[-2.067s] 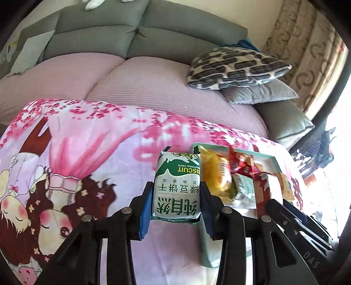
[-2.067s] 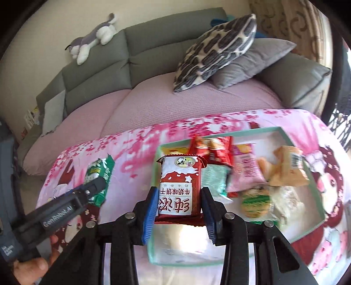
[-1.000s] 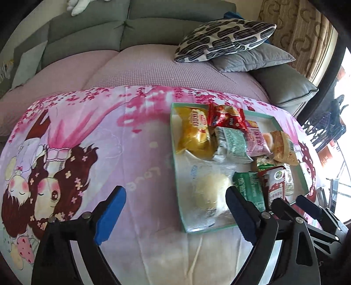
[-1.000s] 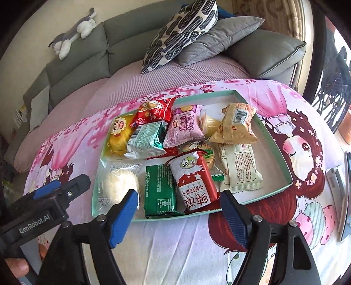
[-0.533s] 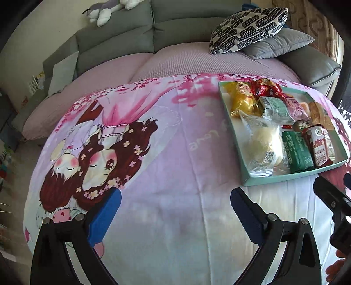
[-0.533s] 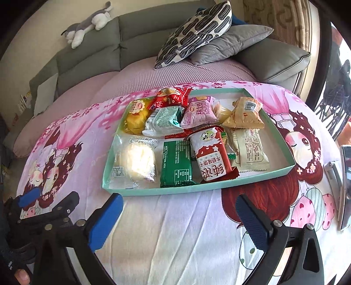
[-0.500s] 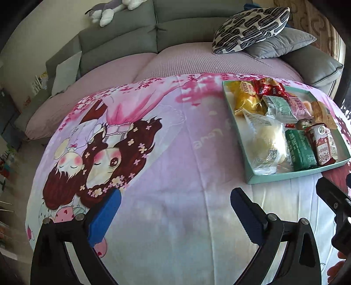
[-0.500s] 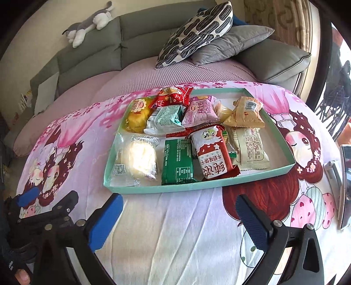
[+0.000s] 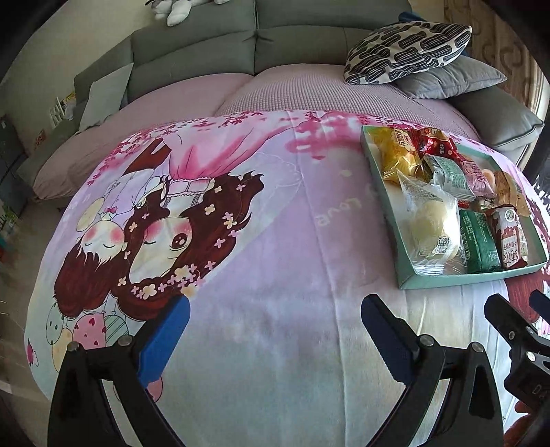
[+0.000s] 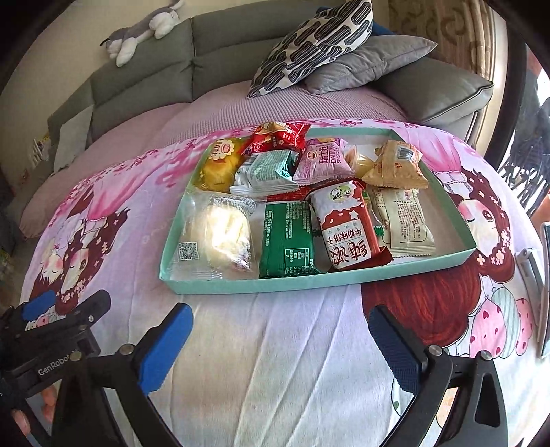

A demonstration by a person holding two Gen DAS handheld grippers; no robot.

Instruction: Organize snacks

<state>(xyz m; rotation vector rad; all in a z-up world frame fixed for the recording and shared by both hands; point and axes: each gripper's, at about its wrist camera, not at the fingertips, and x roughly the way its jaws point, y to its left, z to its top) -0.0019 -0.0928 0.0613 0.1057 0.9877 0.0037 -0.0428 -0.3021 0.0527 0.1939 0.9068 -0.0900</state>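
Observation:
A teal tray sits on the pink cartoon blanket and holds several snack packs, among them a green biscuit pack, a red-and-white biscuit pack and a clear-wrapped bun. The tray lies at the right in the left wrist view. My left gripper is open and empty over the blanket, left of the tray. My right gripper is open and empty just in front of the tray.
A grey sofa with a patterned pillow and grey cushions stands behind. A plush toy lies on the sofa back. A flat device lies at the blanket's right edge.
Both grippers let go of their biscuit packs into the tray, opened wide and drew back from it. The left gripper swung left over the blanket.

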